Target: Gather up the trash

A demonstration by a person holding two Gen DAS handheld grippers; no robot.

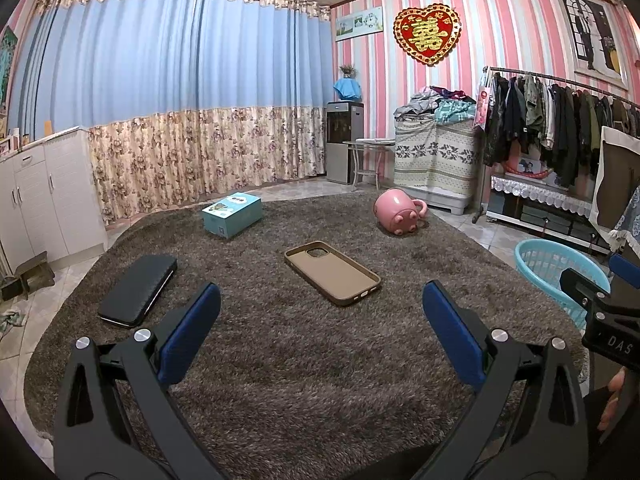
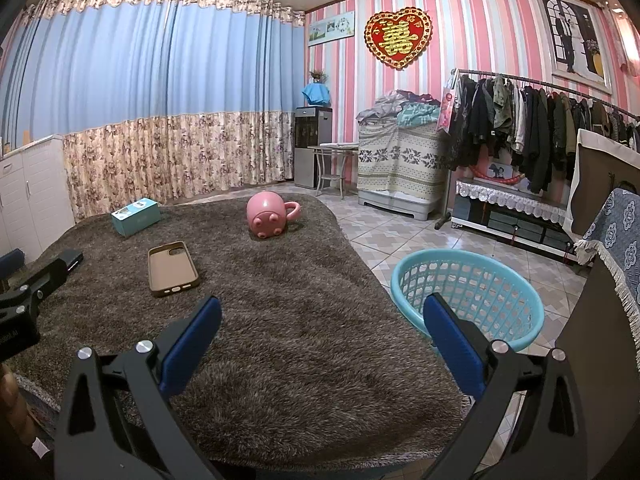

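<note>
Both grippers wide apart, basket prob. empty

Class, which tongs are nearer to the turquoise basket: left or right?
Right. The right tongs hover beside the basket, at the rug's edge; the left tongs are over the rug.

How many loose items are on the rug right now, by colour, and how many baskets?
Pink: 1, the pig mug on its side
Teal: 1, the box
Brown: 1, the phone case
Black: 1, the wallet
Total on the rug: 4
Baskets: 1, the teal basket on the tiles beside the rug
</note>
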